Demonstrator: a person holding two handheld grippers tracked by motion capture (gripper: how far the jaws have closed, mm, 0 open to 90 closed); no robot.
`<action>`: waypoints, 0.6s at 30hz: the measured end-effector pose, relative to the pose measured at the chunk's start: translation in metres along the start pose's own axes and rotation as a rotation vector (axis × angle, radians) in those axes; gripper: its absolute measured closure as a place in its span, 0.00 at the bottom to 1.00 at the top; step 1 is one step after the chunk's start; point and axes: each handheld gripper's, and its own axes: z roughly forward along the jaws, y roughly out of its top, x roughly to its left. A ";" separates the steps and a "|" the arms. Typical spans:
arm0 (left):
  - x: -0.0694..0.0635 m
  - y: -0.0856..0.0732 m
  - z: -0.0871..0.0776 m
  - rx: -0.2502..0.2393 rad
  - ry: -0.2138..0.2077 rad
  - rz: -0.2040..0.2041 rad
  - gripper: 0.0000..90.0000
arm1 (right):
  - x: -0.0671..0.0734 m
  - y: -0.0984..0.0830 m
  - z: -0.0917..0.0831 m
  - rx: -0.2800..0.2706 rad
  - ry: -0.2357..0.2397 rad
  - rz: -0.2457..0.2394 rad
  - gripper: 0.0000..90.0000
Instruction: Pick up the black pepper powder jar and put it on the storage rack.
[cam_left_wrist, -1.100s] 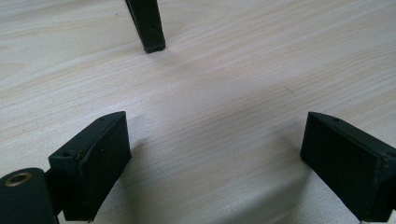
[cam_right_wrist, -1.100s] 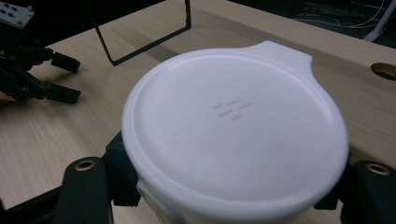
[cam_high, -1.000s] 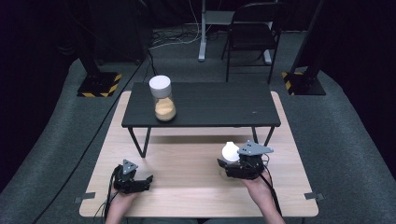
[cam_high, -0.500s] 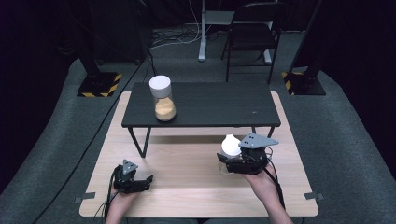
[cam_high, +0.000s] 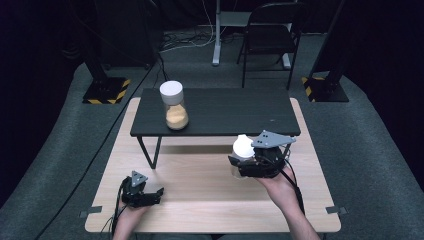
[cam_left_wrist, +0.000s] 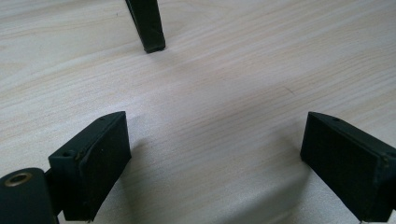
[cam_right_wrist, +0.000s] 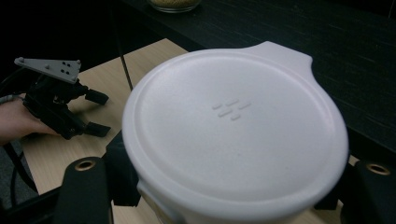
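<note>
white-lidded jar (cam_high: 243, 151) in right tongs (cam_high: 239, 166) above wooden table (cam_high: 200, 175)

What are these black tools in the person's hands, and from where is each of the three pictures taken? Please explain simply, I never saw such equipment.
A person holds a hand-operated two-jaw gripper in each hand. The high view looks down on a light wooden table with a low black shelf standing on it. The other two pictures come from cameras riding on the grippers. The left gripper rests low on the table, jaws wide open, nothing between them. The right gripper is closed on a jar with a white lid, lifted above the table near the shelf's front edge. A second white-lidded jar, holding something orange-yellow, stands on the shelf.
</note>
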 end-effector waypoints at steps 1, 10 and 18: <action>0.000 0.000 0.000 0.000 0.000 0.000 0.09 | 0.000 0.003 0.000 0.000 -0.001 -0.002 0.33; 0.000 0.000 0.000 0.000 0.000 0.000 0.09 | 0.000 0.023 -0.003 -0.002 0.000 -0.009 0.33; 0.000 0.000 0.000 0.000 0.000 0.000 0.09 | -0.001 0.042 -0.007 -0.008 -0.005 -0.019 0.33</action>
